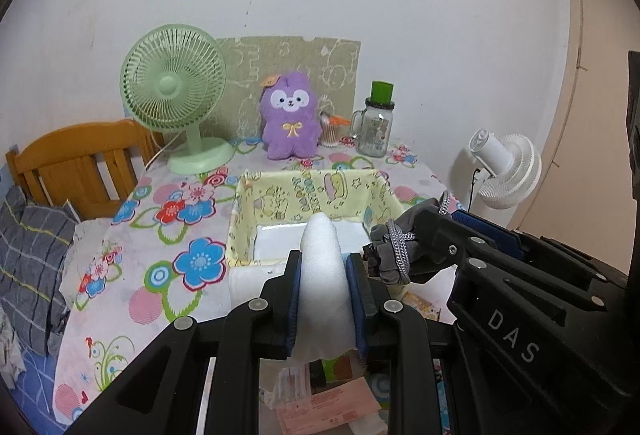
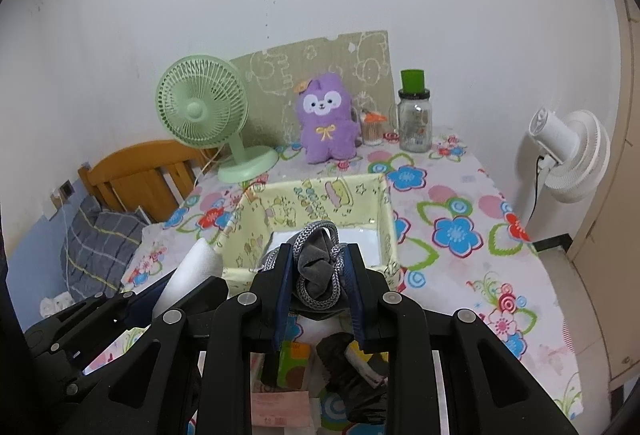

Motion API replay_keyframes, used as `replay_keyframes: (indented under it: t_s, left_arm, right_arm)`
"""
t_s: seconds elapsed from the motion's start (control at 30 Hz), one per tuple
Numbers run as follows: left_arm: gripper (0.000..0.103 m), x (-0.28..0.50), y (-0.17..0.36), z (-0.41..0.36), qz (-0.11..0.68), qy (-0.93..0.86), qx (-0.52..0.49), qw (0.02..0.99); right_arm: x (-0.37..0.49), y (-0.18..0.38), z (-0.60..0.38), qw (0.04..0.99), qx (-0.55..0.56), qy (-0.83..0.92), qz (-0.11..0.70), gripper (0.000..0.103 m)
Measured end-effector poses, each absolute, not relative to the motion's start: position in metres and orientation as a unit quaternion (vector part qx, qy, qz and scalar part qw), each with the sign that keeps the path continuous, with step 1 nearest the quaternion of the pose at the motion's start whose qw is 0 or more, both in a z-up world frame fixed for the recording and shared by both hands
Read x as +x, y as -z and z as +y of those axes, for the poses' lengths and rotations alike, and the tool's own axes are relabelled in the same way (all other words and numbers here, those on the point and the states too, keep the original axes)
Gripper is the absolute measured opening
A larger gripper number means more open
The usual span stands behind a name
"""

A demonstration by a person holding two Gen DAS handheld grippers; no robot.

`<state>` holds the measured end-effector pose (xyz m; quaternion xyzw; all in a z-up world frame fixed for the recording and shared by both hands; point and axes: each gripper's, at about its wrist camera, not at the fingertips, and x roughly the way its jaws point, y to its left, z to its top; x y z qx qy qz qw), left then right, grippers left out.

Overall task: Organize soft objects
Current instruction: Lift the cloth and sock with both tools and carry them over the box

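The table [image 1: 132,275] with a flowered cloth fills the middle of both views, and the yellow fabric box [image 1: 280,195] stands open at centre. In the lower middle the left gripper [image 1: 322,267] is clamped on a white foam piece [image 1: 322,263]. The right gripper [image 2: 318,267] is clamped on a grey scrunchie [image 2: 316,267] before the box
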<state>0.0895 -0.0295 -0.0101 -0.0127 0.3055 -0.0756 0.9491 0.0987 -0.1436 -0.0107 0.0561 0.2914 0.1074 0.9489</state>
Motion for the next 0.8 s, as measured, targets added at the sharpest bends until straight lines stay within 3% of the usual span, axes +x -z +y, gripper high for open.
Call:
replay_keyframes:
  t_s: [0.8]
  left_arm:
    - [0.020,0.113,-0.006,-0.035,0.283,0.083,0.000,0.956]
  right_arm:
    - [0.120,-0.010,-0.143,0.957,0.044,-0.103,0.268,0.028]
